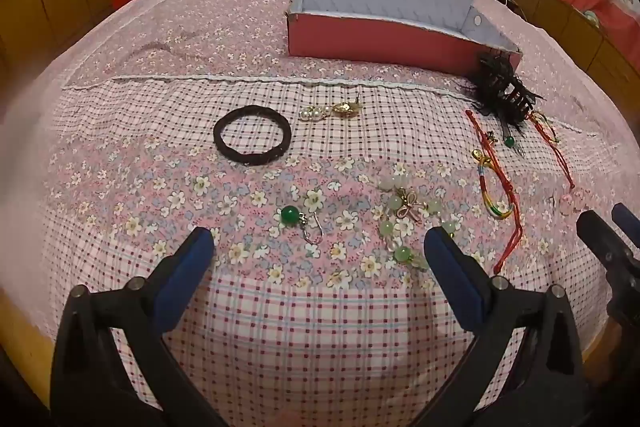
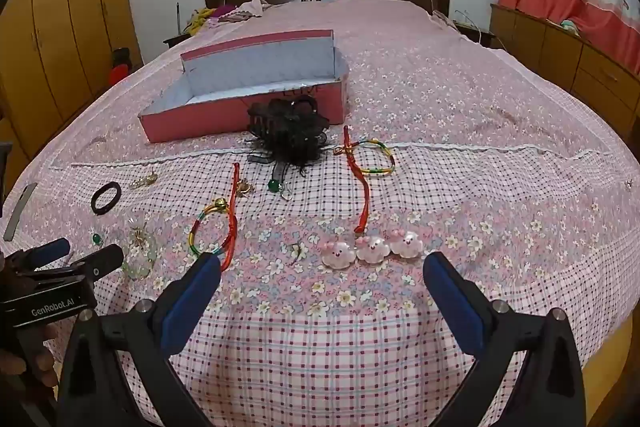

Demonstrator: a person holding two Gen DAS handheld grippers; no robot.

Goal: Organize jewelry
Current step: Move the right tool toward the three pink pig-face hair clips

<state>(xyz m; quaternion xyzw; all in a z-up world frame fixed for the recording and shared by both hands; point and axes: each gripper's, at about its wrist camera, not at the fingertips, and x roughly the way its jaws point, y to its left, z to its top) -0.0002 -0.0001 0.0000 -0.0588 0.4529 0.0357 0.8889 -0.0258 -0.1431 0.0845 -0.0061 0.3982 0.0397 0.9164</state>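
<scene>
- So, nothing is packed yet by my reading: the pink box (image 1: 384, 39) sits empty at the far side of the bedspread (image 1: 320, 347), and every piece lies on the cloth between it and my two tools.
- Far left, the black hair band (image 1: 252, 138) lies flat, with the pearl clip (image 1: 332, 111) just right of it; both are well beyond the left gripper (image 1: 320, 247).
- My left gripper has its fingers spread wide and holds nothing. The green bead earring (image 1: 298, 221) lies just ahead of the gap, a little left of centre, its hook trailing right and nearer.
- The pale jade bracelet (image 1: 404, 223) lies just beyond the right-hand finger of that tool, its long axis running near to far.
- The red cord bracelet (image 2: 214, 227) comes next, its loop touching or nearly touching the left finger of the right gripper (image 2: 320, 267).
- My right gripper is likewise spread wide and empty. The three pink pig clips (image 2: 372, 247) lie in a row running left to right, just ahead of its gap, so I judge this hand the nearer one for them.
- Farther off, the black claw clip (image 2: 288, 127) rests against the box's near wall, with a second cord bracelet (image 2: 368, 157) to its right.
</scene>
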